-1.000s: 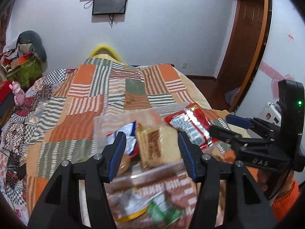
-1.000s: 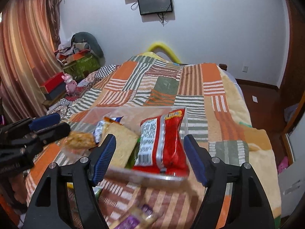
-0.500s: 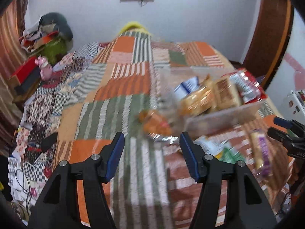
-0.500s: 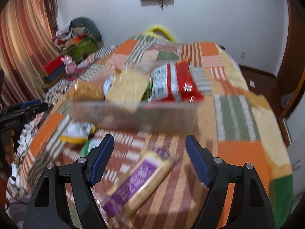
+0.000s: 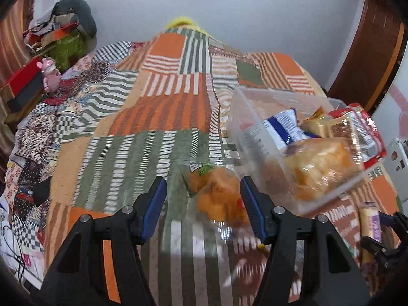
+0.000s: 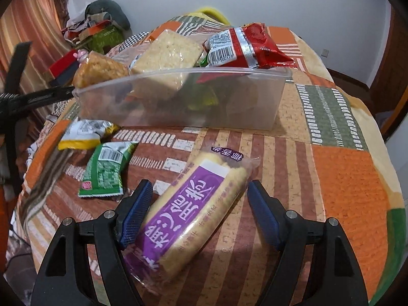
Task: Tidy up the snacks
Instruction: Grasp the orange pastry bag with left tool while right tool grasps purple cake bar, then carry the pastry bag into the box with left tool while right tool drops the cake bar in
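Note:
A clear plastic bin [image 6: 178, 99] sits on the patchwork bedspread, holding a red chip bag [image 6: 244, 46], pale cracker packs [image 6: 168, 53] and other snacks; it also shows in the left wrist view [image 5: 257, 137]. My right gripper [image 6: 199, 206] is open, its jaws on either side of a purple-labelled cake pack [image 6: 193, 211] lying on the bed. My left gripper [image 5: 202, 204] is open around a clear bag of orange snacks [image 5: 216, 196] beside the bin's left end. A green packet [image 6: 107, 170] and a yellow-white packet [image 6: 84, 135] lie loose in front of the bin.
The bed's right edge drops off near a wooden door [image 5: 369, 51]. Piled clothes and boxes [image 5: 58, 43] stand at the far left by a curtain. A wall [image 5: 229, 12] with a mounted screen is behind the bed.
Both grippers have pulled back from over the bin and dropped low. The right one now straddles the purple cake pack; the left one has swung left to the orange snack bag.

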A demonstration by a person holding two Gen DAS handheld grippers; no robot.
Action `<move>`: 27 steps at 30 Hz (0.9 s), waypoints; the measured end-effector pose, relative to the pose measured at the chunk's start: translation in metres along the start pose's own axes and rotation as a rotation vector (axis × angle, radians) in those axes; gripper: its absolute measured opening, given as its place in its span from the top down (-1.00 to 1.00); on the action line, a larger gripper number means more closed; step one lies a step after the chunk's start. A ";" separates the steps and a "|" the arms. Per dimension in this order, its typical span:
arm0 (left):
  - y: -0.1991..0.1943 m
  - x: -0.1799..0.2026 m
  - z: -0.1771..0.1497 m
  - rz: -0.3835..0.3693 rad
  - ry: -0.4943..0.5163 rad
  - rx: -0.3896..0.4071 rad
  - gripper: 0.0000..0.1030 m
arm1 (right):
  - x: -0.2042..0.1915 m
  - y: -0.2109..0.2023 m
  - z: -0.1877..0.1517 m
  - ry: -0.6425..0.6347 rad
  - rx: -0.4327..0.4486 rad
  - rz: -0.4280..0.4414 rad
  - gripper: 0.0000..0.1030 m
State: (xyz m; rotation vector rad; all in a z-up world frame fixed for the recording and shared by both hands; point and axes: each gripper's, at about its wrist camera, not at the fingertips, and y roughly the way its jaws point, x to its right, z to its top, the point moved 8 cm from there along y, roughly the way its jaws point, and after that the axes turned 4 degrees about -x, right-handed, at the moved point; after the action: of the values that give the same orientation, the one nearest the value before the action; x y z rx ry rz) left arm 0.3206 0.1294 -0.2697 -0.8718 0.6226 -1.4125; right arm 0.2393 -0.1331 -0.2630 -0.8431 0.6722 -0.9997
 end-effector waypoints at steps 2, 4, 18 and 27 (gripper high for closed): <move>0.014 0.003 -0.001 -0.044 0.003 -0.031 -0.10 | 0.002 -0.002 0.001 -0.003 -0.001 0.000 -0.40; 0.027 0.000 -0.005 -0.059 -0.002 -0.059 -0.11 | 0.005 -0.003 0.001 -0.005 0.002 -0.005 -0.38; 0.026 0.011 -0.026 -0.077 0.026 -0.060 0.10 | -0.003 -0.006 -0.008 -0.005 0.004 0.059 0.24; -0.020 -0.007 -0.046 -0.012 0.000 -0.026 0.21 | 0.002 -0.016 -0.008 0.031 0.038 0.057 0.32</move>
State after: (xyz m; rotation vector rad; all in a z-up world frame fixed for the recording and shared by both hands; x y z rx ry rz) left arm 0.2712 0.1311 -0.2805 -0.8972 0.6384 -1.4178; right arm 0.2268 -0.1417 -0.2538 -0.7725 0.6976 -0.9732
